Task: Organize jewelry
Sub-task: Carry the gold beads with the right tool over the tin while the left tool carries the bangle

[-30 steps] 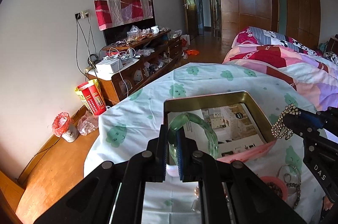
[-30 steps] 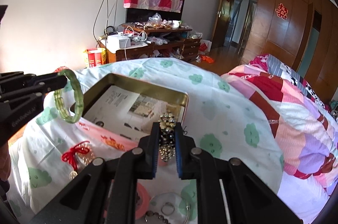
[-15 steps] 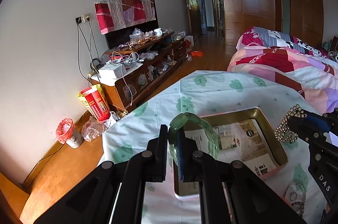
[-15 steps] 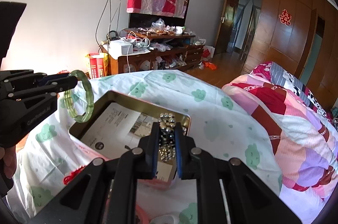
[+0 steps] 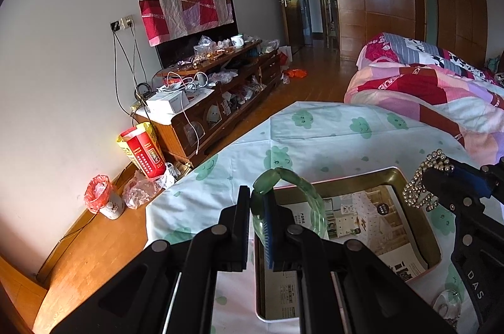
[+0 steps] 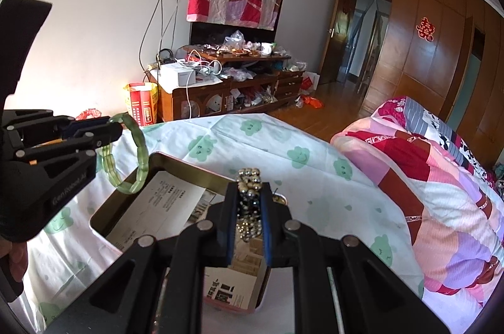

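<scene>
Left wrist view: left gripper (image 5: 258, 227) pinches the green bangle (image 5: 294, 201) above the tin's (image 5: 390, 175) left edge; right gripper (image 6: 249, 227) clamps the beaded bracelet (image 6: 249, 179) over it. Both pieces await placing; the tin looks jewelry-free.

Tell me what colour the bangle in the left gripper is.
Translucent pale green. The bangle shows best in the right wrist view, pinched by the left gripper.

Left tool (image 5: 257, 209), right tool (image 6: 249, 204) clamped (both raised).
</scene>
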{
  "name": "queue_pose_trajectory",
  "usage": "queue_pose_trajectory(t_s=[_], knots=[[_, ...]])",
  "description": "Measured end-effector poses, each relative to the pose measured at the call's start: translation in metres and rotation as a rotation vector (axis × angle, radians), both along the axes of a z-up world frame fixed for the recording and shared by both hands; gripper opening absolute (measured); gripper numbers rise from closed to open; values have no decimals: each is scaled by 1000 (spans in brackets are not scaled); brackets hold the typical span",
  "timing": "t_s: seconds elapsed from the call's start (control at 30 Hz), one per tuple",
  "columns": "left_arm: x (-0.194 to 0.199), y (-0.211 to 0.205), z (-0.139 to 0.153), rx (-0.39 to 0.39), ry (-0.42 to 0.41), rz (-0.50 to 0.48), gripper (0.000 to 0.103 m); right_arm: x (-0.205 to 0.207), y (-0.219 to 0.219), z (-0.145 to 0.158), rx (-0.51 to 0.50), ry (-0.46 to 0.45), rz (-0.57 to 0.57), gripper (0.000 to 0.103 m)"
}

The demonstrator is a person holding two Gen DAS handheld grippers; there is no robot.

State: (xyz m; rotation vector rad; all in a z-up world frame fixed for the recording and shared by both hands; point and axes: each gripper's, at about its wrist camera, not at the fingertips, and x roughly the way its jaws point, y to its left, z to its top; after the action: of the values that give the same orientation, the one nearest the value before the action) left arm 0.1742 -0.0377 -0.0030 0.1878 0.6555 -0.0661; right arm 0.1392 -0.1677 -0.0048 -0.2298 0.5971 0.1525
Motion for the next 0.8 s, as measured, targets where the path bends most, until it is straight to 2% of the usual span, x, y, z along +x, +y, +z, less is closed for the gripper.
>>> queue_pose_trajectory(t_s=[0.8], knots=[[20, 2, -34, 36, 67, 9, 7, 18, 11, -34, -25, 79, -12, 15]])
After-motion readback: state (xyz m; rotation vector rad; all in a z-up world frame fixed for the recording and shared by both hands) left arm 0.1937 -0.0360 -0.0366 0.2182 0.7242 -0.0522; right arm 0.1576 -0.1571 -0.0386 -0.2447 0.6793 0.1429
